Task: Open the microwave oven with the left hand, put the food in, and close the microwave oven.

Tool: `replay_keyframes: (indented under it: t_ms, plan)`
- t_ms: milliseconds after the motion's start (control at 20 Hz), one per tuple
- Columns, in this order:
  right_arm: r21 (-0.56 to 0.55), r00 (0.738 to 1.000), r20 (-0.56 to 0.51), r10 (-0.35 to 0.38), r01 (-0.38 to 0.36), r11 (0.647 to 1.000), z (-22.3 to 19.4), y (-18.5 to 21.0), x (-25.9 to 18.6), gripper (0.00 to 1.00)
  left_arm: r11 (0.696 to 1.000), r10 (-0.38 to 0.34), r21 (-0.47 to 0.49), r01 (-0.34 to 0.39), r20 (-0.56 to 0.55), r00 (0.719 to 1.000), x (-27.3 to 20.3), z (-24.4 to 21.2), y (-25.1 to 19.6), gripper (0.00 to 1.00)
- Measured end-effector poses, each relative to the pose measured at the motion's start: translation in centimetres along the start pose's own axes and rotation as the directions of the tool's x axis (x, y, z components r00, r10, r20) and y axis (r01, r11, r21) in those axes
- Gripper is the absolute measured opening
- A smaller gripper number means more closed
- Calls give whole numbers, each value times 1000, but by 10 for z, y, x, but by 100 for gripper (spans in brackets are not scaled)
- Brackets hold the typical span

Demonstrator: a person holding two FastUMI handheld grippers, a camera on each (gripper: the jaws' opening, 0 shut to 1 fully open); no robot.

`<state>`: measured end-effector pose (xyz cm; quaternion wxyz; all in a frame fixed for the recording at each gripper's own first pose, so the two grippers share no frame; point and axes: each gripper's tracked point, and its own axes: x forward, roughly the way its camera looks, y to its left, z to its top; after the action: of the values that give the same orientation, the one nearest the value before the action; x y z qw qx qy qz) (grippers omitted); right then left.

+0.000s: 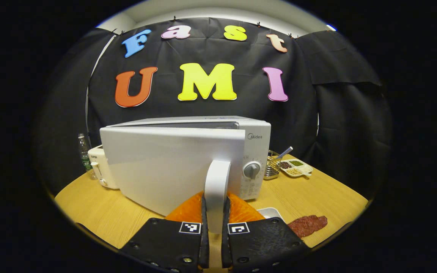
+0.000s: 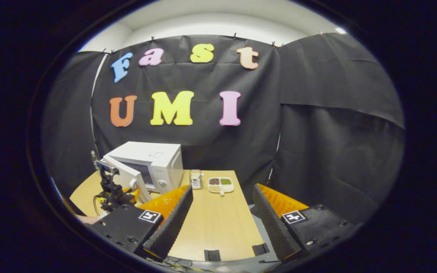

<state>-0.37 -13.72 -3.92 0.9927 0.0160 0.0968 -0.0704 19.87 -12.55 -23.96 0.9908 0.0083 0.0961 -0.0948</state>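
We see the left gripper (image 1: 216, 227) with its jaws clamped on the white door handle (image 1: 217, 189) of the microwave (image 1: 188, 159), whose door is partly open. It stands on the table (image 1: 317, 193). The right gripper (image 2: 220, 216) hangs above the table, jaws wide apart, and the food (image 1: 307, 224) lies near the table's front edge.

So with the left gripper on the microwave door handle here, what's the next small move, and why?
Probably keep swinging the door wider. The left gripper is shut on the white handle, and the door is only partly open on the microwave. The right gripper hangs open and empty over the table, so no food is ready to go in.
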Motion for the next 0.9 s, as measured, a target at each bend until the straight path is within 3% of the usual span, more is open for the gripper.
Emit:
replay_keyframes:
  t_ms: [100,150,350,400,450,500,550,600,900]
  plan:
    - [8,999,4,38,-38,999,1,15,-2,96,999,12,35,-12,-9,1000,-21,-5,15,13]
    - [10,999,5,53,-53,999,-1,21,-3,100,999,23,39,-22,-19,1000,-33,-8,23,13]
    - [12,996,1,86,-86,996,-11,38,-16,100,993,116,33,-115,-26,993,-65,-12,62,34]
    - [15,996,-1,90,-90,996,-14,41,-20,96,991,131,21,-130,-27,991,-70,-10,72,58]
    - [18,996,-5,93,-93,996,-18,45,-25,100,990,139,4,-139,-38,990,-76,-12,80,75]
    - [18,995,-8,96,-96,995,-19,47,-29,96,991,137,-8,-137,-36,990,-82,-10,85,90]
    - [15,995,-5,95,-95,995,-22,49,-34,100,990,142,1,-142,-31,989,-89,-8,88,93]
    - [14,995,-4,96,-96,995,-22,51,-37,96,988,154,27,-153,-31,988,-96,-7,93,93]
    - [32,990,-23,139,-138,990,-41,84,-48,100,976,201,92,-197,-26,979,-142,-7,142,94]
